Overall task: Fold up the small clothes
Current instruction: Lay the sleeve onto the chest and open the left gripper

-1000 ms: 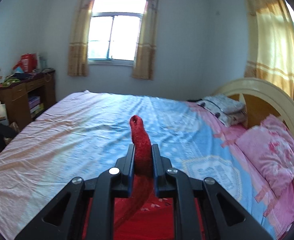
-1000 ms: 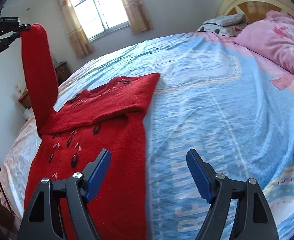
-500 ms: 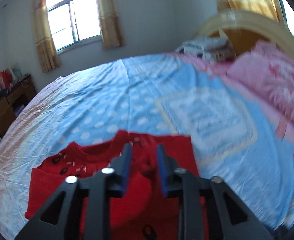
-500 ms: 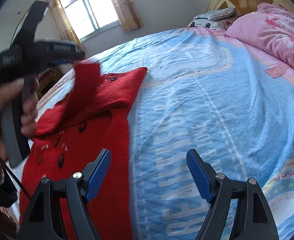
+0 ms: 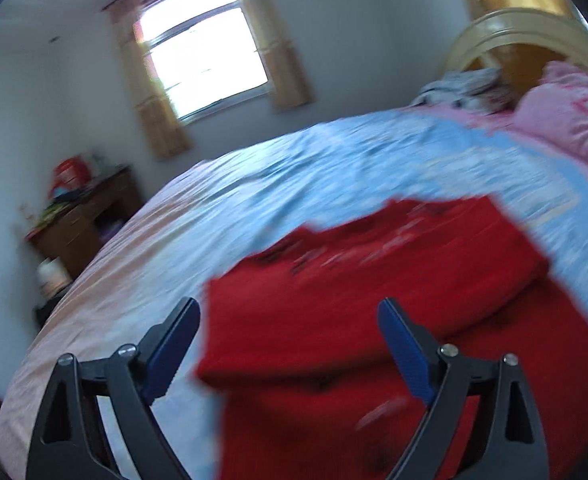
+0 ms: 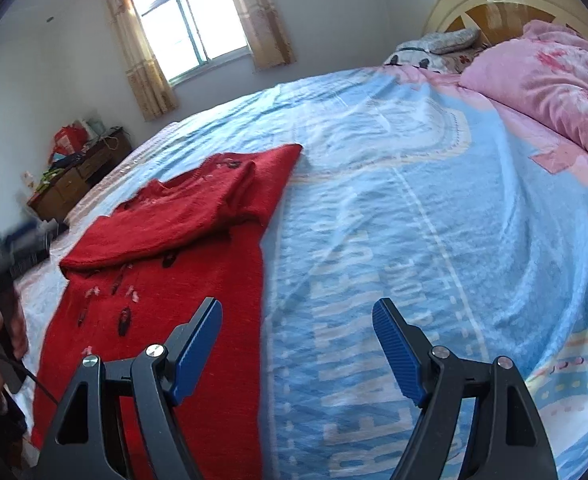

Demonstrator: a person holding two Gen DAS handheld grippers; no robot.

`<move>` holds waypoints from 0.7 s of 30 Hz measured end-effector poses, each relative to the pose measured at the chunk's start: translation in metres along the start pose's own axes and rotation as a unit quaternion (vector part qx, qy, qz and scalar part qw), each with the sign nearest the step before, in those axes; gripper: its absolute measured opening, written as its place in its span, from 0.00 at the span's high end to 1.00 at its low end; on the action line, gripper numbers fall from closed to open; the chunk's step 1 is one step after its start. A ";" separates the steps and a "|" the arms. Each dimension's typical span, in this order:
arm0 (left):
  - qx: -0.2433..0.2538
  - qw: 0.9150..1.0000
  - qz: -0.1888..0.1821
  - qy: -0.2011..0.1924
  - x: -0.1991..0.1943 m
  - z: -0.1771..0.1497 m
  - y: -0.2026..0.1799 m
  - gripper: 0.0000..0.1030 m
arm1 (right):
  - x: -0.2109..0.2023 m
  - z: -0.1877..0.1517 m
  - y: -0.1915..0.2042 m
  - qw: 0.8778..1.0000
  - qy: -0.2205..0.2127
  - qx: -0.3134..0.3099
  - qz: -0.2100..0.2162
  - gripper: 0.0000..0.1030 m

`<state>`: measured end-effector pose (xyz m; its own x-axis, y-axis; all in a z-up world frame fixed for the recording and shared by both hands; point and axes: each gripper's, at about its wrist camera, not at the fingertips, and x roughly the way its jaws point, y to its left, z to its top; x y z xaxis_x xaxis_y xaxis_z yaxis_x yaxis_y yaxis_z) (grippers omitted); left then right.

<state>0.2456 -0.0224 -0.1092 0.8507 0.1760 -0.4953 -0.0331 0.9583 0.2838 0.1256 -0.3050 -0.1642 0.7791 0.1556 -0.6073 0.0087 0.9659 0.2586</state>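
Red sweater (image 5: 374, 300) motion-blurred, hem cut off, left tool (image 5: 289, 344) just opened

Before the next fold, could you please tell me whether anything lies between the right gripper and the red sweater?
Nothing visible does: the right gripper hangs open beside the red sweater, with only bare bedspread beneath.

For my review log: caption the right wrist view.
Open right hand-held gripper above a bed; red sweater, sleeves folded across, lies left.

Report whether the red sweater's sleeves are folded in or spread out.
Folded in: both sleeves lie across the red sweater chest, none spread on the bedsheet.
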 end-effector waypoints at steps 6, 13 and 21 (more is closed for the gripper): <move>-0.050 0.995 0.032 0.082 0.039 -0.041 0.048 0.08 | 0.003 0.031 0.023 1.000 -0.019 0.007 0.019 0.38; -0.087 0.990 0.019 0.113 0.059 -0.051 0.049 0.08 | 0.059 0.075 0.071 0.999 0.014 -0.047 0.012 0.52; -0.131 0.985 -0.001 0.116 0.059 -0.065 0.066 0.06 | 0.122 0.074 0.090 0.991 0.067 -0.095 -0.071 0.86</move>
<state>0.2592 0.0659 -0.1727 0.7095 0.1921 -0.6780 -0.1924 0.9784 0.0759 0.2676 -0.2147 -0.1592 0.6884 0.0282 -0.7248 -0.0148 0.9996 0.0248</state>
